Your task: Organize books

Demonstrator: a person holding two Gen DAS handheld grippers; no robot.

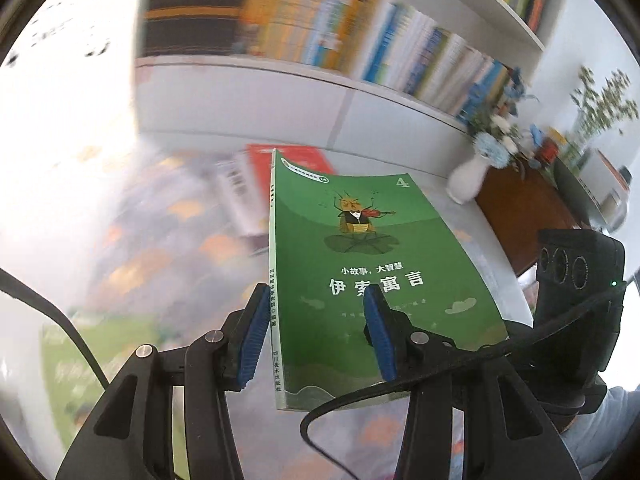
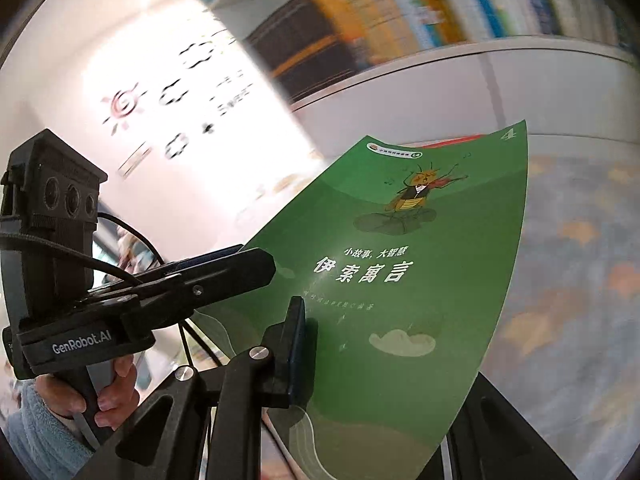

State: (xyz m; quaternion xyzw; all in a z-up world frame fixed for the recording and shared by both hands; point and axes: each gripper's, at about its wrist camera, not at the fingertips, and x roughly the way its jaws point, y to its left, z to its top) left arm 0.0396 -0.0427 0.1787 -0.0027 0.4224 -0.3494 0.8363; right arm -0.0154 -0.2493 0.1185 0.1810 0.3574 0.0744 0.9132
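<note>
A green paperback is being held in the air by both hand-held grippers, in front of the bookcase.

The green paperback is being clasped at its spine side by the left hand-held gripper, one blue pad being pressed on the cover and the other lying against the back. Its near edge is being pinched by the right hand-held gripper, whose jaws are nearly closed on it. The front cover is being shown to both cameras. Beyond it, on the patterned bench, a red book is lying, and the white bookcase is standing far behind.
</note>
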